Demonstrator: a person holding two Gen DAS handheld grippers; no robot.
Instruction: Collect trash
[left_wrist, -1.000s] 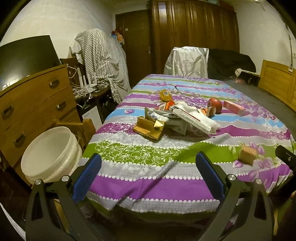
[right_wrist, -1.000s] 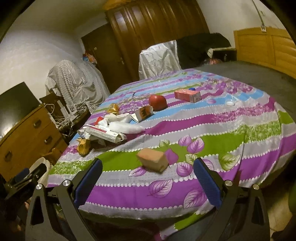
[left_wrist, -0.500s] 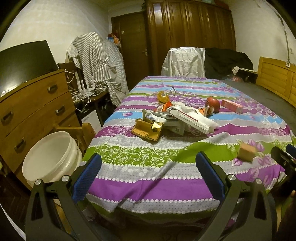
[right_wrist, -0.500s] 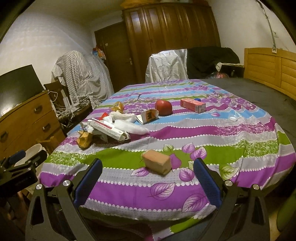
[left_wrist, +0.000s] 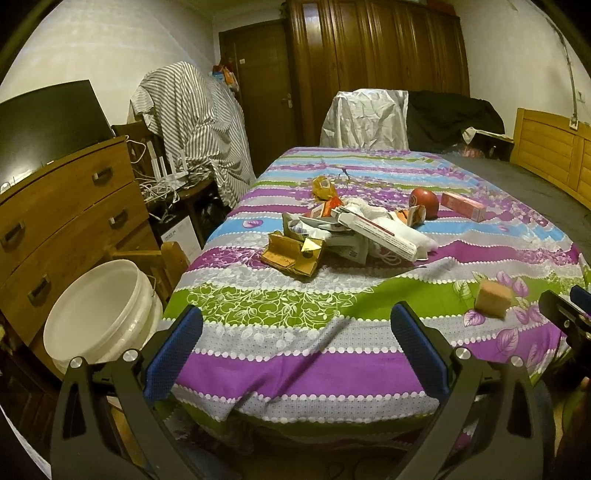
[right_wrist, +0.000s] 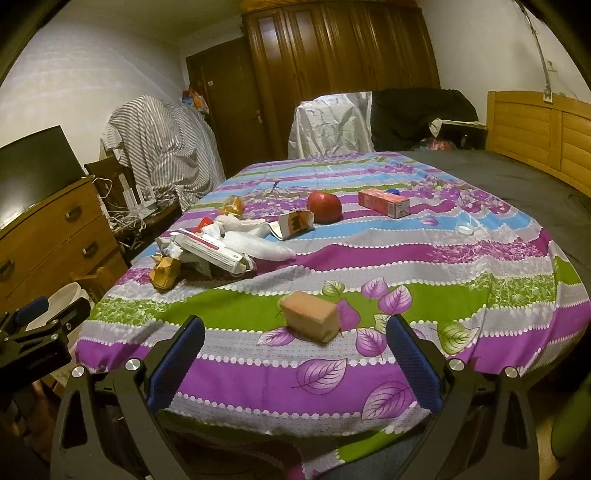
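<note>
Jaws wide on both grippers; one bucket (left_wrist: 98, 310), one apple (right_wrist: 324, 206).

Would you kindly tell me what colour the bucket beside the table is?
The bucket is white, clearest in the left wrist view.

I could read no lettering: print on the pink carton (right_wrist: 384, 202) and the white box (left_wrist: 376, 233) was too blurred.

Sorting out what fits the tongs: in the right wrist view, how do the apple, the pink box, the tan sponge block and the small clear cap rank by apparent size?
1. Tan sponge block, though nearest the camera, so unsure.
2. Pink box.
3. Apple, close to the box.
4. Clear cap, plainly smallest.
</note>
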